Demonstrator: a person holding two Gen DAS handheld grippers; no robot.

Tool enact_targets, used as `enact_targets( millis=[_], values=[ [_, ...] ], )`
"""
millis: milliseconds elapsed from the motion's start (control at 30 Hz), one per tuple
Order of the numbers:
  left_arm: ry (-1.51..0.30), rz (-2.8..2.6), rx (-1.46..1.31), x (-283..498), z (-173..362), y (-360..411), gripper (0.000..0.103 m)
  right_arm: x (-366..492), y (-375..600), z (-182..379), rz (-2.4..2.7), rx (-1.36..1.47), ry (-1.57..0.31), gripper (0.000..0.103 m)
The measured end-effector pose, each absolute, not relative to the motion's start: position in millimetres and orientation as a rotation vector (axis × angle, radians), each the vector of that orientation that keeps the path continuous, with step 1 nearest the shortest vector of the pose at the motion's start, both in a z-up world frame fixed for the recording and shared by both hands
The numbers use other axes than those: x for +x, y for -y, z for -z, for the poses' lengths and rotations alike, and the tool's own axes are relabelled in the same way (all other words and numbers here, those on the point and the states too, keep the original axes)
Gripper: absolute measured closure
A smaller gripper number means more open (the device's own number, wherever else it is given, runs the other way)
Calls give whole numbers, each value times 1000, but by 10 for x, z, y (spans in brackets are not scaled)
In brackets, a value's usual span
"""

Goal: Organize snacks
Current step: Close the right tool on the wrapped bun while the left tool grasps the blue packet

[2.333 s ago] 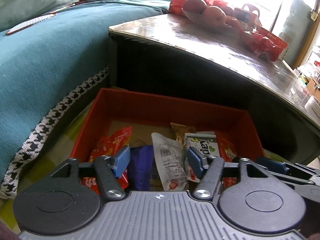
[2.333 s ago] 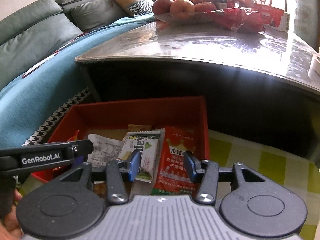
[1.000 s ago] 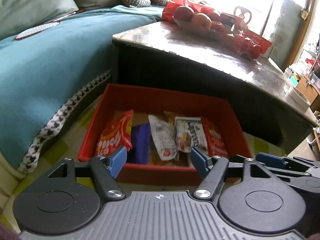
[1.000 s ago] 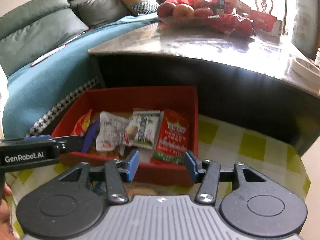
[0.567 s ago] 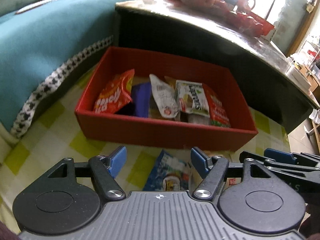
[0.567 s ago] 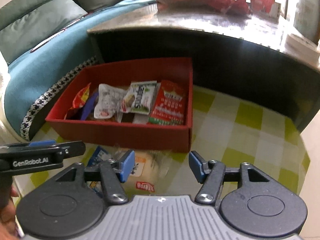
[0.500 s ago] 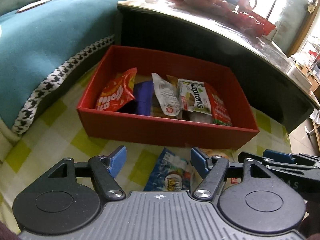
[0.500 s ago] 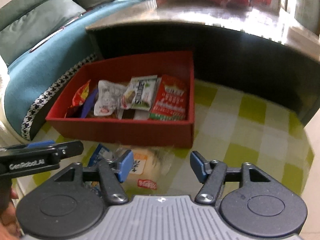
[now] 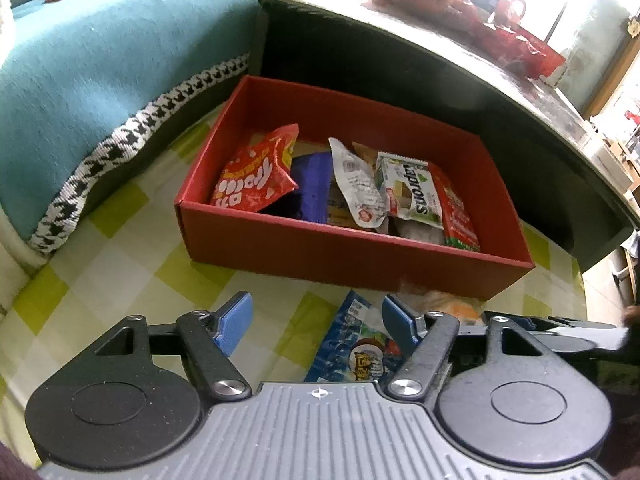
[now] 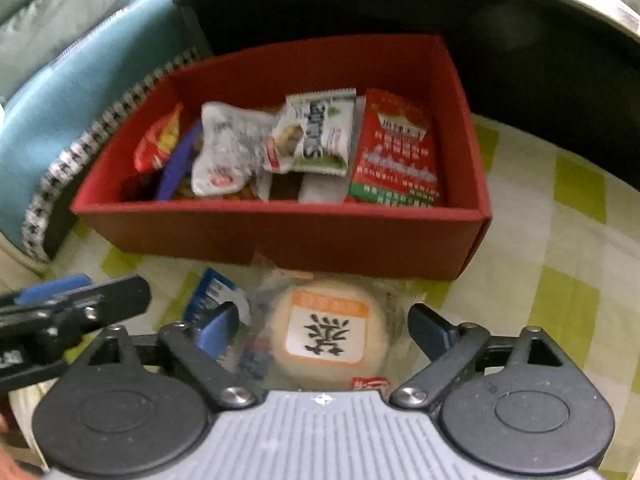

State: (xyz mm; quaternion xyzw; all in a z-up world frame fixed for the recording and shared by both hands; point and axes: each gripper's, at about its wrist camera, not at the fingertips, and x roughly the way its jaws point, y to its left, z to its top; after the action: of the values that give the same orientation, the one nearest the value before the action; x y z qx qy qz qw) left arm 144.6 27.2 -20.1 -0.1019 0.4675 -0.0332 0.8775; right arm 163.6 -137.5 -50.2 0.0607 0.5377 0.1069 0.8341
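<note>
Right wrist view: right tool point(image 10: 324, 330) has just been opening wide — a wrapped round pastry point(image 10: 326, 332) lies between its fingers, unpressed, before the red box point(image 10: 280, 236). Left tool point(image 9: 316, 318) half-open, empty, above a blue packet point(image 9: 356, 344).

black gripper point(image 9: 316, 320) linkages, blue-padded jaws, ribbed grey housing

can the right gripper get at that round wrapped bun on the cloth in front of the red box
Probably yes. The right gripper, whose jaws have just been opening, stands wide over the bun. Nothing covers it; the red box sits just behind it.
</note>
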Motion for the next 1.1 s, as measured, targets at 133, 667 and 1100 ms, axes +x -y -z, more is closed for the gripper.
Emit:
enact_targets(
  millis=[133,667,1100],
  values=[
    [-995,78,-196,1452,263,-231,25,1628,1411,532,-250,142,-1144,0],
    [-1004,92,-211,1446,257,-274,23,1306,1507,361,-266,-68,-1120,32],
    [-1108,177,-164,1558,606,146,19,1025,1993,193,-241,31,-1116,32]
  ],
)
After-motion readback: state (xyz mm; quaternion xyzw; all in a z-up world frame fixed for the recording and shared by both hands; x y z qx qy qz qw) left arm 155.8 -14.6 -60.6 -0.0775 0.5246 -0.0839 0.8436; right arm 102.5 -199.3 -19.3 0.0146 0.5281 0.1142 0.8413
